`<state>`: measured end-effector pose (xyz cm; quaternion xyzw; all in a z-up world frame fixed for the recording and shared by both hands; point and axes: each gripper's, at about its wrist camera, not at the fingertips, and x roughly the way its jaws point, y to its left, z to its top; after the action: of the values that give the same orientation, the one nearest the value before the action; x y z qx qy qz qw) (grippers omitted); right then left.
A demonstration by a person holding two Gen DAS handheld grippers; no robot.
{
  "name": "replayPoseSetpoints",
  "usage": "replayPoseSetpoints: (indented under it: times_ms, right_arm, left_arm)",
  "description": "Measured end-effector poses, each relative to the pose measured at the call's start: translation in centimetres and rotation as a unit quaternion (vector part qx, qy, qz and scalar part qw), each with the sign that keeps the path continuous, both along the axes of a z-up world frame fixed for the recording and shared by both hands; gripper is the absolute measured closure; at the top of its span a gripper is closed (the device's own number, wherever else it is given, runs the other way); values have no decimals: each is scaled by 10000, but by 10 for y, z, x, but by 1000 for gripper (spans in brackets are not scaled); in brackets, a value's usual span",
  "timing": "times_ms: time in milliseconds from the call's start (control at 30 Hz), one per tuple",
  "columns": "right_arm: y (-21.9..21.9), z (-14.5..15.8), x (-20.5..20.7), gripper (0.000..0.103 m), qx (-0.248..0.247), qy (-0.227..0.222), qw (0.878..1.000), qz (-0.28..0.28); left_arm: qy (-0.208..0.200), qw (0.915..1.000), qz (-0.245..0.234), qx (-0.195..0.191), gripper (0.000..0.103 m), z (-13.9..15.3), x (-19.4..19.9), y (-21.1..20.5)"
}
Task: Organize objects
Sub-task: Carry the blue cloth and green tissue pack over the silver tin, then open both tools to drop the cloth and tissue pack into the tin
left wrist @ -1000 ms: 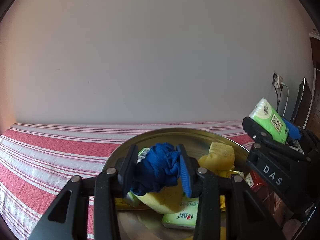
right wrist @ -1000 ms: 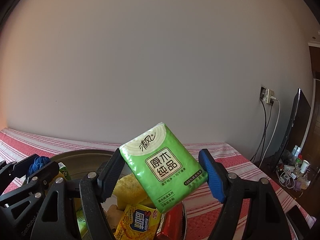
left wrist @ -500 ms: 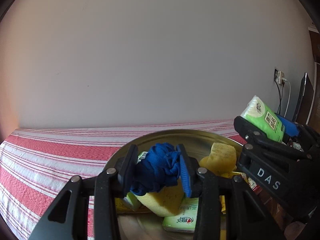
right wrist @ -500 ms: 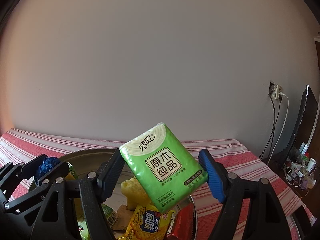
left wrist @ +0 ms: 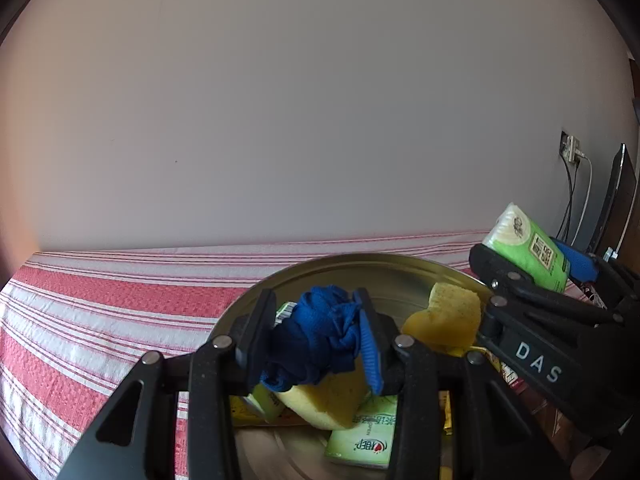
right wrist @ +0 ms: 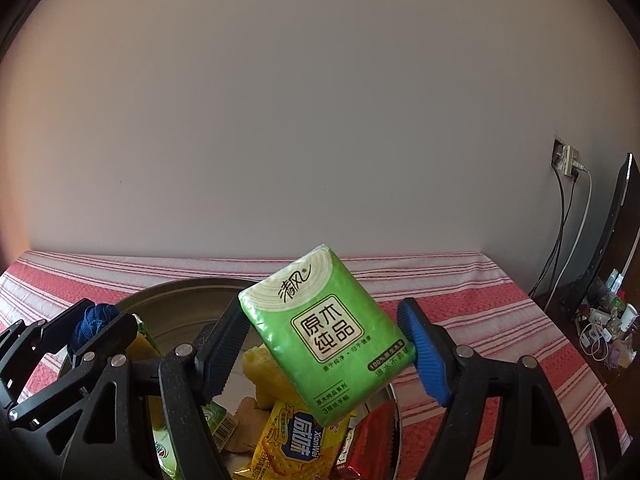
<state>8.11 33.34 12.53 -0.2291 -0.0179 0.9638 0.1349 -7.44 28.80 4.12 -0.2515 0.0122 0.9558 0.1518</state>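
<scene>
Sorting looks to be at the carry stage: each gripper is clamped on something lifted clear of the metal bowl (left wrist: 384, 268) that sits on the red-and-white striped cloth (left wrist: 100, 304). The left gripper (left wrist: 316, 340) squeezes a bunched blue cloth (left wrist: 320, 336) between its pads, held above a yellow sponge (left wrist: 328, 400) and a green packet (left wrist: 366, 436) lying in the bowl. The right gripper (right wrist: 326, 344) pinches a green tissue pack (right wrist: 326, 336) by its two side edges, above the bowl's right part, where a second sponge (right wrist: 266, 376), a yellow cracker packet (right wrist: 296, 444) and a red wrapper (right wrist: 372, 436) lie. The tissue pack is flat face toward the camera, its long axis tilted, the pale top end up and to the left, the bottom end down and to the right over the snacks. The blue cloth has no clear axis; it is a crumpled knot. Judging by the task, the next move is to take both things away from the bowl to their own places on the striped cloth, which is not yet done. That calls for steady pressure on the soft pack, which could slip or twist in an edge grip, and for the two grippers, which are close side by side, to part without knocking each other.
</scene>
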Motion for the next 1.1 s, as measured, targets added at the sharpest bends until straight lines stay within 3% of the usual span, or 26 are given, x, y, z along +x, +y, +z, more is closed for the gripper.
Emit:
replayPoseSetpoints:
  times_ms: [200, 600, 833, 933, 1000, 1100]
  right_arm:
    - [3, 6, -25, 25, -12, -276, 9996, 48]
    - [11, -6, -74, 25, -237, -1169, 9927, 156]
    - [22, -24, -86, 25, -584, -1590, 9850, 329]
    - [27, -34, -98, 25, -784, -1874, 9775, 561]
    - [24, -33, -98, 24, -992, -1913, 9734, 772]
    - [26, -36, -97, 24, -1253, -1954, 9677, 986]
  left_arm:
    - [-237, 9993, 74, -291, 64, 11, -18, 15]
    - [-1328, 9898, 81, -516, 64, 4, -71, 41]
    - [-1377, 9857, 105, -964, 64, -4, -78, 61]
    - [-1609, 9815, 55, -1039, 58, -13, -89, 66]
    - [-1636, 9818, 30, -967, 30, -13, -91, 67]
    - [-1517, 9831, -13, -1027, 27, -11, -78, 73]
